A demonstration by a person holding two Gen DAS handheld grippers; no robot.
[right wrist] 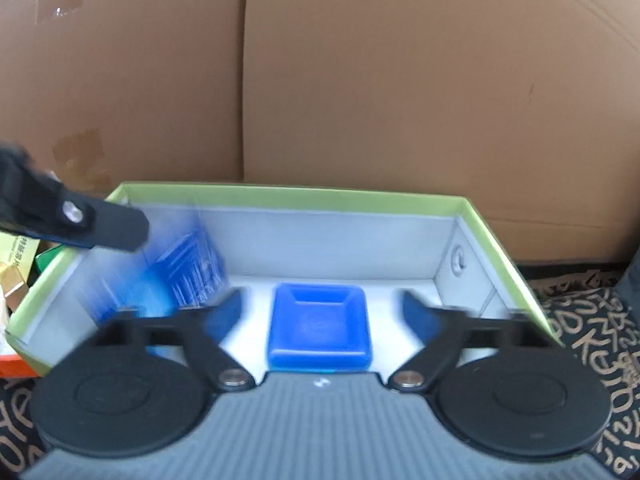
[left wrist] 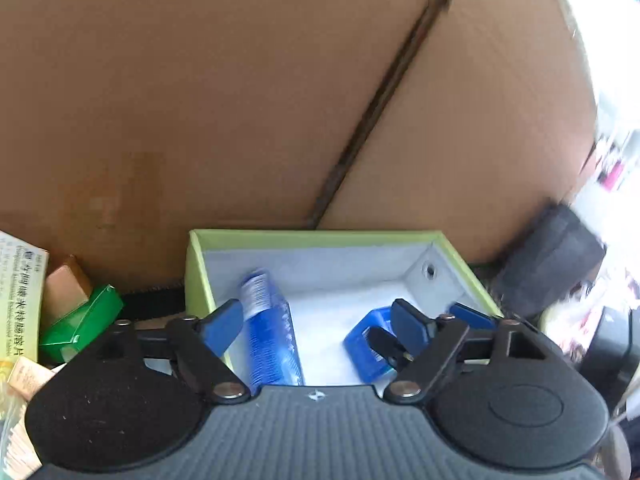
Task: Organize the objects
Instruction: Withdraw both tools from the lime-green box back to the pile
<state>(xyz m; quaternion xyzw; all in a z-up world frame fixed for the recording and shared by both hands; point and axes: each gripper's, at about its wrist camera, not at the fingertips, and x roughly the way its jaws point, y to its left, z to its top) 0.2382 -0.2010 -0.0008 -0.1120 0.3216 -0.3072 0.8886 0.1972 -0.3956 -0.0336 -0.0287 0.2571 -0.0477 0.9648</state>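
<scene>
Left-wrist view: the left tongs [left wrist: 318,320] stand open over a shallow box [left wrist: 312,234] with a lime-green rim and pale grey lining, nothing between the blue pads. Inside the box a blue carton [left wrist: 269,336] with a printed white end lies along the left wall, just beside the left pad; a blue square block [left wrist: 368,344] lies toward the right, partly covered by a fingertip of the right tongs [left wrist: 404,322], which reach in from the right edge. A large brown cardboard wall [left wrist: 200,92] rises directly behind the box. Left of the box sit a green plastic case [left wrist: 80,326] and a printed medicine carton [left wrist: 20,300], close together; their contact cannot be judged.

Right-wrist view: the right tongs [right wrist: 322,312] are spread wide — the pads flank the blue square block [right wrist: 319,326] without touching it. The block rests flat on the box floor near the front edge, its recessed face upward. The blue carton [right wrist: 188,276], blurred, sits in the left rear part of the box [right wrist: 300,195]. One finger of the left tongs [right wrist: 100,226] enters from the left above that carton; whether it touches the carton cannot be told. The box rests on a dark cloth [right wrist: 584,320] patterned with tan lettering — the counter beneath is hidden.
</scene>
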